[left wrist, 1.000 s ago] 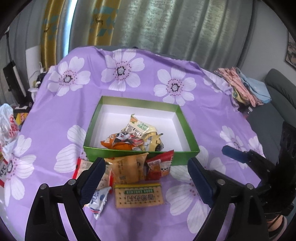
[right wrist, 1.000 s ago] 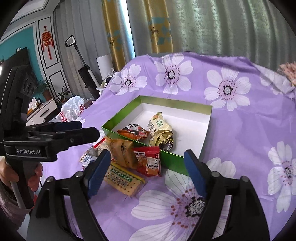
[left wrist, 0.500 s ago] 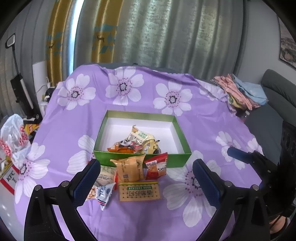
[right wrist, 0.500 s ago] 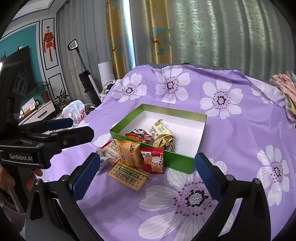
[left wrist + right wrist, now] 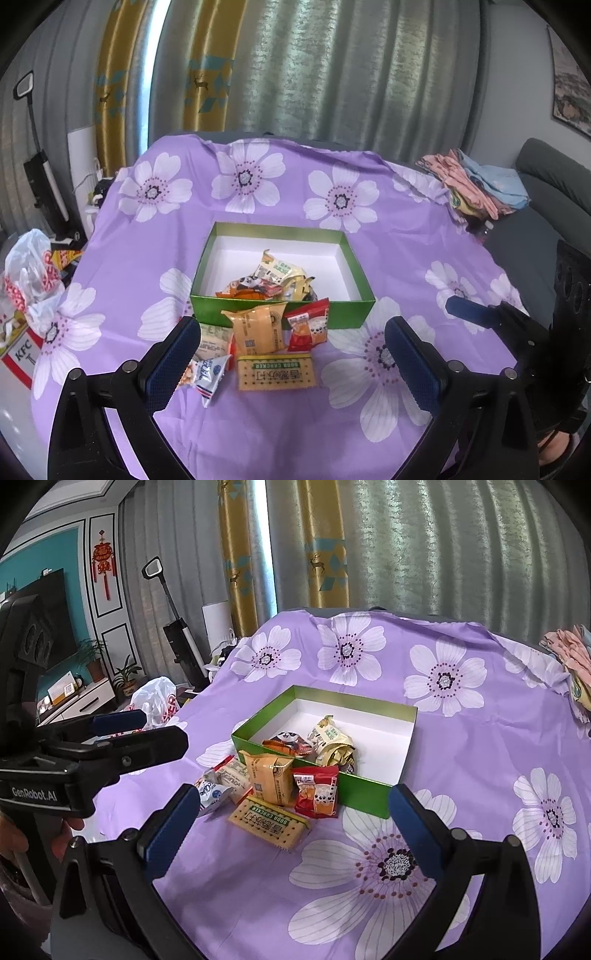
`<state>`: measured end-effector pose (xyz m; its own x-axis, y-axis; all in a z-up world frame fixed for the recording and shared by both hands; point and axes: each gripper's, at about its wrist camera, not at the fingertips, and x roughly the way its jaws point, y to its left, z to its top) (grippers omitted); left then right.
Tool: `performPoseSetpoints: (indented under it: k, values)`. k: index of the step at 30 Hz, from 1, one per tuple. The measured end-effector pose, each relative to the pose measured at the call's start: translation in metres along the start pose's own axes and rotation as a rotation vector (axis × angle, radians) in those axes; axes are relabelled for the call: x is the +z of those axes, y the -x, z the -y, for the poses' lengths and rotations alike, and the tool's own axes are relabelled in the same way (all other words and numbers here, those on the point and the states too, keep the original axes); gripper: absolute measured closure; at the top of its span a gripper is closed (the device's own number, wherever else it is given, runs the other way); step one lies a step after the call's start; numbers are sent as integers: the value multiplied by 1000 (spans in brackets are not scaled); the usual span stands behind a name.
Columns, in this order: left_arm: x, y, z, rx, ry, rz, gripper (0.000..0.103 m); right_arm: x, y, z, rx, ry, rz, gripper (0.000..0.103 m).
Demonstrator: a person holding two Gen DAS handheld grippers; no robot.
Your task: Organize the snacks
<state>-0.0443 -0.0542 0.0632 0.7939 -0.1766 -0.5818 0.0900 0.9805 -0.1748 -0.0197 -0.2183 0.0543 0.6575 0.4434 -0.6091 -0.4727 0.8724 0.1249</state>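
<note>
A green box with a white inside sits mid-table and holds a few snack packets. In front of it lie an orange packet, a red packet, a soda cracker pack and small white packets. My left gripper is open and empty, held back above the near table edge. My right gripper is open and empty, to the right of the left one.
The table wears a purple flowered cloth. Folded clothes lie at its far right corner. A white plastic bag and a KFC box stand off the left edge. A grey sofa is at right.
Both grippers have pulled back and up from the snacks; the box and packets look smaller and farther. Both stay open. The snacks have not moved.
</note>
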Motion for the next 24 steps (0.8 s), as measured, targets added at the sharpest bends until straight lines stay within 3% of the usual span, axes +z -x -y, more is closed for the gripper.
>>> performPoseSetpoints:
  k: [24]
  values:
    - [-17,-11,-6,-6,5,-55,3,-15,-15,-10,4,0,-59,0]
